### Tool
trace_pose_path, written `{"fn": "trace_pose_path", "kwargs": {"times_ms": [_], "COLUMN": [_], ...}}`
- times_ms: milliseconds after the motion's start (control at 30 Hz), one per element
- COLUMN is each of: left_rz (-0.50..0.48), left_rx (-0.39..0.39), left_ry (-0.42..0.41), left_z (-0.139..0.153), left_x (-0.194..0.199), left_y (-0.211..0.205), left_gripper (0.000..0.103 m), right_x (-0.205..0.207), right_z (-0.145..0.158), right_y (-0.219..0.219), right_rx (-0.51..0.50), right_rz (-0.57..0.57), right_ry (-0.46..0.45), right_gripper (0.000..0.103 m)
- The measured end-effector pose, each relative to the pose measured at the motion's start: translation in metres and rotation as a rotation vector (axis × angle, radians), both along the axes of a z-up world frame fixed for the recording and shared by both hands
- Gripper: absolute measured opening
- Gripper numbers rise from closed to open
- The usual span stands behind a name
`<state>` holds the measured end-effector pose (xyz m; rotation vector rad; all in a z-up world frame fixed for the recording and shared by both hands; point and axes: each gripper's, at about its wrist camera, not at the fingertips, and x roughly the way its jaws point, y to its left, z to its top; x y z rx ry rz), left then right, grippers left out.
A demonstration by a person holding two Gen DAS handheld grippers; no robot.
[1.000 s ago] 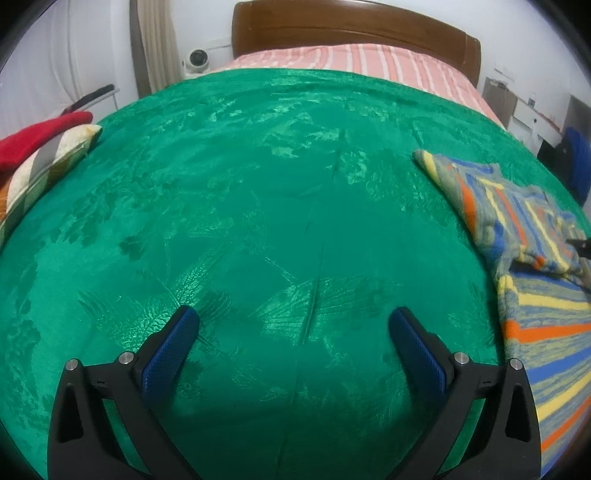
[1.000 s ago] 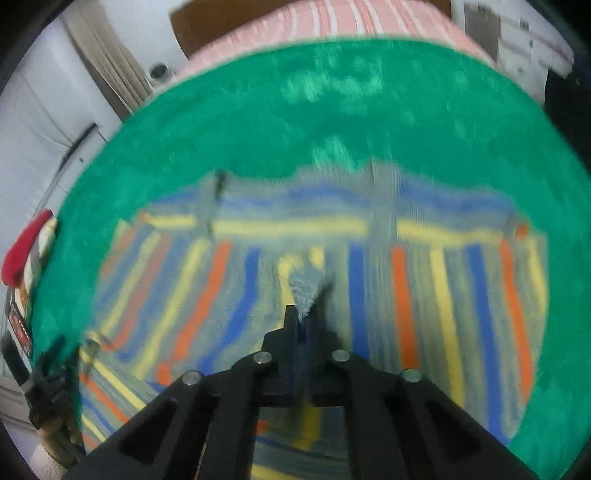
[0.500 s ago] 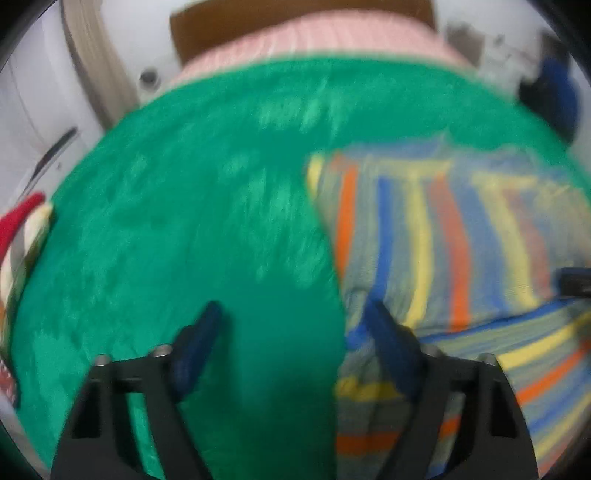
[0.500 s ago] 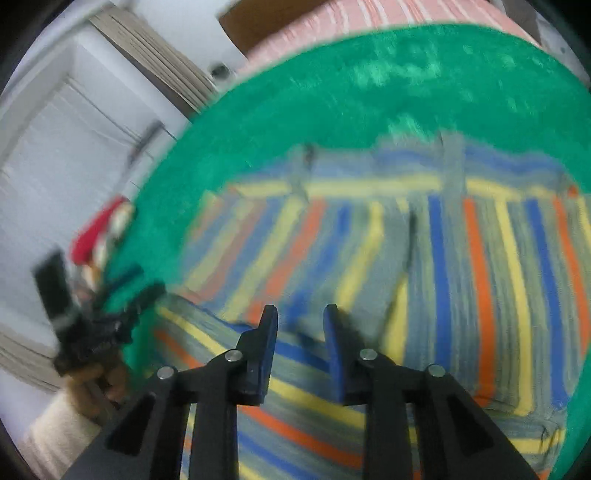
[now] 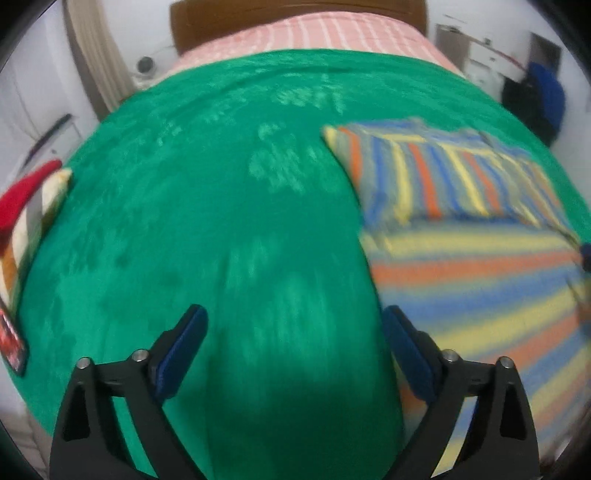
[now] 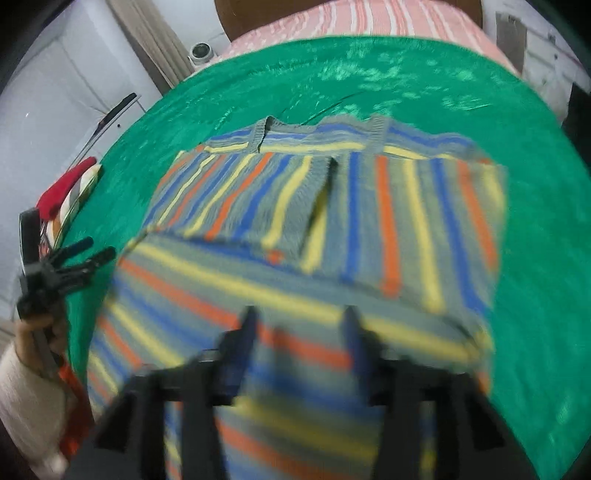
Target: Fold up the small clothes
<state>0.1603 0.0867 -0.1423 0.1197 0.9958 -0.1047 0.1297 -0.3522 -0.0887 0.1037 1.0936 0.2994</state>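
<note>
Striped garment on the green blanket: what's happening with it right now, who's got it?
Nobody holds it at this moment. A person with a gripper in each hand is folding the striped garment, which lies on the green blanket with its far part already folded over. The right gripper hangs over the near part; its fingers have just been opening, with nothing pinched between them. The left gripper is wide open over bare blanket, beside the garment's left edge.

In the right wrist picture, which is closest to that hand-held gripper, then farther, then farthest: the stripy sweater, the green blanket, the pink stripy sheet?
1. Stripy sweater: right under the right hand-held gripper, whose jaws have just been opening, empty.
2. Green blanket: spread beyond the sweater.
3. Pink stripy sheet: at the top, by the headboard.
</note>
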Motion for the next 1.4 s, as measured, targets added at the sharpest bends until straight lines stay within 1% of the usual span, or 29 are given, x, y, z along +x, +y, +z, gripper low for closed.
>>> {"fn": "trace_pose_path", "kwargs": {"times_ms": [33,100,133,200,300,367,433,500,567,633,700,733,767,800,833,867,900,933,1000,1033,1133,1167,1233,1267,1333,1367,1400], "left_rz": [-0.017,-0.036,-0.044,-0.058,-0.081,-0.108,-0.13,-0.158,-0.17,-0.169,-0.166,-0.174,-0.181,-0.19,-0.195,-0.206,-0.212,-0.211,-0.205,-0.204,-0.175,-0.163,-0.143,-0.129,-0.114,-0.107,-0.099], "left_rx": [-0.03,-0.076,-0.113,-0.152,-0.146,-0.141,-0.144,-0.145,-0.133,-0.14,-0.131,-0.127,-0.126,-0.125,-0.123,-0.12,-0.125,-0.142,-0.17,-0.187,-0.32,-0.371,-0.448,-0.491,-0.54,-0.555,-0.553], "left_ry": [0.026,0.08,0.12,0.179,0.225,0.238,0.25,0.269,0.286,0.294,0.301,0.312,0.321,0.336,0.346,0.361,0.375,0.396,0.404,0.402,0.364,0.334,0.272,0.238,0.206,0.181,0.16], "left_z": [-0.001,-0.008,-0.015,-0.027,-0.041,-0.047,-0.049,-0.051,-0.056,-0.056,-0.056,-0.055,-0.055,-0.054,-0.054,-0.055,-0.057,-0.058,-0.055,-0.052,-0.028,-0.016,0.003,0.013,0.024,0.029,0.032], "left_x": [-0.02,-0.046,-0.067,-0.095,-0.128,-0.146,-0.152,-0.155,-0.153,-0.148,-0.146,-0.147,-0.15,-0.151,-0.155,-0.156,-0.16,-0.159,-0.16,-0.159,-0.146,-0.136,-0.113,-0.093,-0.062,-0.04,-0.02], "left_y": [0.004,0.006,0.009,0.008,0.0,-0.009,-0.016,-0.023,-0.026,-0.026,-0.025,-0.026,-0.025,-0.025,-0.023,-0.025,-0.023,-0.023,-0.02,-0.018,0.0,0.007,0.017,0.02,0.021,0.02,0.017], "left_gripper": [0.097,0.097,0.097,0.097,0.097,0.097,0.096,0.095,0.094,0.092,0.082,0.074,0.066,0.061,0.05,0.031,0.018,0.004,0.003,0.003,0.003,0.003,0.003,0.003,0.003,0.003,0.003], "right_x": [-0.015,-0.056,-0.076,-0.116,-0.17,-0.206,-0.227,-0.24,-0.24,-0.236,-0.232,-0.23,-0.229,-0.228,-0.227,-0.226,-0.226,-0.226,-0.223,-0.221,-0.212,-0.208,-0.191,-0.179,-0.155,-0.135,-0.115], "right_z": [0.003,0.009,0.012,0.012,0.003,-0.01,-0.023,-0.037,-0.043,-0.047,-0.054,-0.056,-0.056,-0.057,-0.058,-0.059,-0.058,-0.057,-0.053,-0.047,-0.028,-0.022,-0.006,0.0,0.01,0.014,0.018], "right_y": [-0.007,-0.024,-0.032,-0.046,-0.061,-0.069,-0.069,-0.064,-0.059,-0.054,-0.048,-0.047,-0.046,-0.045,-0.042,-0.04,-0.038,-0.037,-0.039,-0.044,-0.06,-0.064,-0.075,-0.08,-0.088,-0.093,-0.097], "right_rx": [-0.009,-0.032,-0.043,-0.038,0.013,0.042,0.07,0.072,0.074,0.071,0.043,0.035,0.045,0.06,0.064,0.055,0.041,0.045,0.087,0.129,0.229,0.254,0.315,0.333,0.363,0.375,0.373], "right_rz": [0.0,0.003,0.0,-0.009,-0.021,-0.034,-0.032,-0.023,-0.022,-0.016,0.0,0.01,0.024,0.04,0.054,0.063,0.07,0.069,0.054,0.036,-0.015,-0.026,-0.049,-0.061,-0.083,-0.099,-0.111], "right_ry": [-0.006,-0.022,-0.03,-0.029,0.012,0.066,0.111,0.145,0.136,0.11,0.134,0.15,0.167,0.185,0.206,0.218,0.222,0.221,0.223,0.216,0.175,0.159,0.109,0.083,0.045,0.022,-0.002], "right_gripper": [0.064,0.064,0.064,0.064,0.064,0.064,0.064,0.063,0.063,0.063,0.061,0.055,0.046,0.039,0.028,0.021,0.016,0.006,0.006,0.006,0.006,0.006,0.006,0.006,0.006,0.006,0.006]}}
